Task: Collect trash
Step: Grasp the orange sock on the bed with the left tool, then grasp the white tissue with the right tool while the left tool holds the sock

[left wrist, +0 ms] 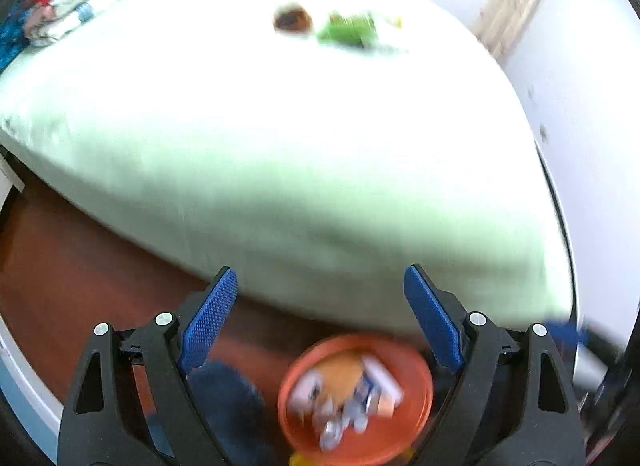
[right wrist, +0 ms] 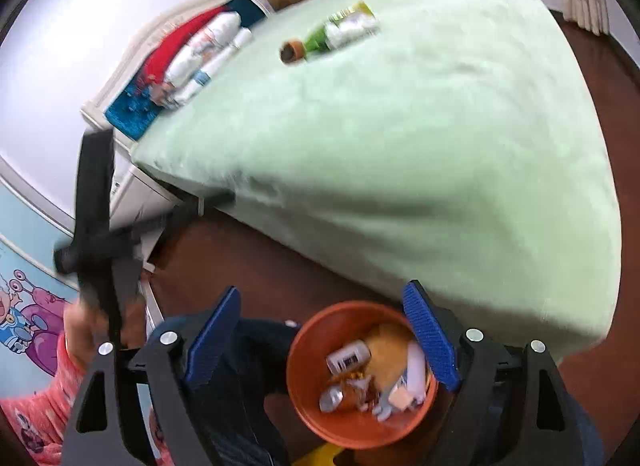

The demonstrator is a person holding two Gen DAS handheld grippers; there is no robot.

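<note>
1. Presently both tools are released: the left gripper (left wrist: pixel 316 298) and the right gripper (right wrist: pixel 320 316) each show blue pads standing wide apart with nothing between them.
2. Both hang above an orange bin (right wrist: pixel 304 386) on the dark red floor (right wrist: pixel 248 266), just beside the foot of the bed (right wrist: pixel 440 165). The bin already holds several items: a small can (right wrist: pixel 348 356), a yellowish packet and white scraps, too blurred to name further.
3. Remaining trash lies on the far part of the pale green bedcover, well apart from both tools: a green bottle (right wrist: pixel 320 39), lying on its side, a small brown round item (right wrist: pixel 292 51) touching or just beside its near end, and a yellow-and-white wrapper (right wrist: pixel 356 19) at its other end.
4. Handling judgement: the bottle looks light, probably empty, and smooth, so it may roll or slip on the soft cover. Taking hold across the mid-body, pads square to its long axis, appears soundest.
5. The wrapper is probably thin and crushable; a pinch at a raised edge should serve. The brown item's material cannot be told.
6. Folded bedding (right wrist: pixel 200 53) near the headboard appears to be no part of the task.
7. Progress judgement: collection is partly done; the bed items are outstanding.
</note>
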